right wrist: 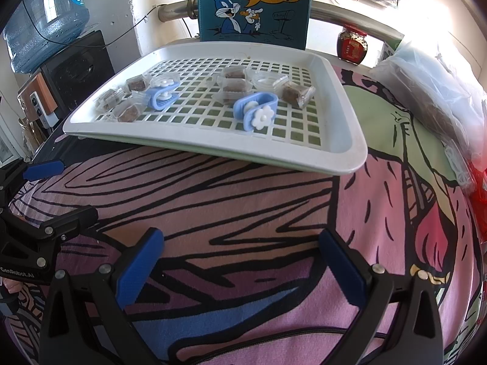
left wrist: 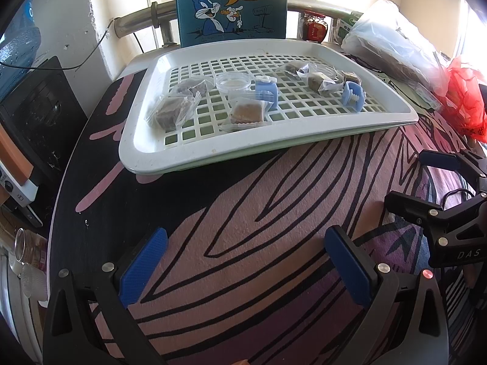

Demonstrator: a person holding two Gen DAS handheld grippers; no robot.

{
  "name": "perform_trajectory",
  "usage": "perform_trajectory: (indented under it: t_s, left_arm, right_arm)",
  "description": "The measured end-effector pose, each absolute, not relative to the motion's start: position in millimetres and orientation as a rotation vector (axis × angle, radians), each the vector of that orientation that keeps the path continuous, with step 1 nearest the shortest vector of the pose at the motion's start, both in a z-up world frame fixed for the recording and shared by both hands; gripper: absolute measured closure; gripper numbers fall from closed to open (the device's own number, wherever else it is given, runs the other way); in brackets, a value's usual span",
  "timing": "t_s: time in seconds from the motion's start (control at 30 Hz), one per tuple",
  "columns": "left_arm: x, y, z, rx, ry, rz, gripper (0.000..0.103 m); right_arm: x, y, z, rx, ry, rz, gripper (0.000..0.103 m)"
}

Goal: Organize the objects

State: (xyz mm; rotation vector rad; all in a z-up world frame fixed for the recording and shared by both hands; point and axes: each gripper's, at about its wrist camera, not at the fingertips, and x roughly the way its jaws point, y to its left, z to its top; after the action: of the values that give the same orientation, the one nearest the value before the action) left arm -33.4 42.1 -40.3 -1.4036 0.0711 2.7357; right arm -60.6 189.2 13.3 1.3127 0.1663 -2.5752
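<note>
The wrapped snacks on the tray (right wrist: 350,149) are hard to read: clear film glares over brown blocks, so their exact count and what they are cannot be told, and the shallow clear dishes (left wrist: 233,82) nearly vanish against the white grid. The right edge of both views washes out in window light, leaving a red bag (left wrist: 465,100) and a clear plastic bag (left wrist: 398,45) blurred, and the lower parts of both tools are cut off by the frame. Ahead of the left gripper (left wrist: 246,260) the patterned cloth (left wrist: 243,213) lies bare up to the tray's near rim, giving free room between the fingers and the tray; the right gripper (right wrist: 240,261) has the same open stretch before it. The tray's front edge overhangs a pale green layer beneath it, and its far rim stands just before an upright cartoon rabbit box (right wrist: 254,3). Both grippers stand with their blue-padded jaws spread wide and hold nothing. Each sees the other at its side, the right one's black frame showing at the left view's right margin. The things to sort lie on the tray, well ahead of both tools: two pale blue clips (right wrist: 257,111) with white flower studs, one ahead left and one ahead centre of the right gripper, each ringed by wrapped brown snacks (left wrist: 246,112).
</note>
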Motion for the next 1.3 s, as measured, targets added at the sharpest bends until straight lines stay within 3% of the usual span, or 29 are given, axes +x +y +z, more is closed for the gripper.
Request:
perform_trajectory:
  t_s: [1.3]
  left_arm:
    - [-33.2,41.7,-40.2,-1.404,0.071,2.736,0.0]
  right_arm:
    - [-60.5,189.7,13.3,1.313,0.166,-2.575,0.0]
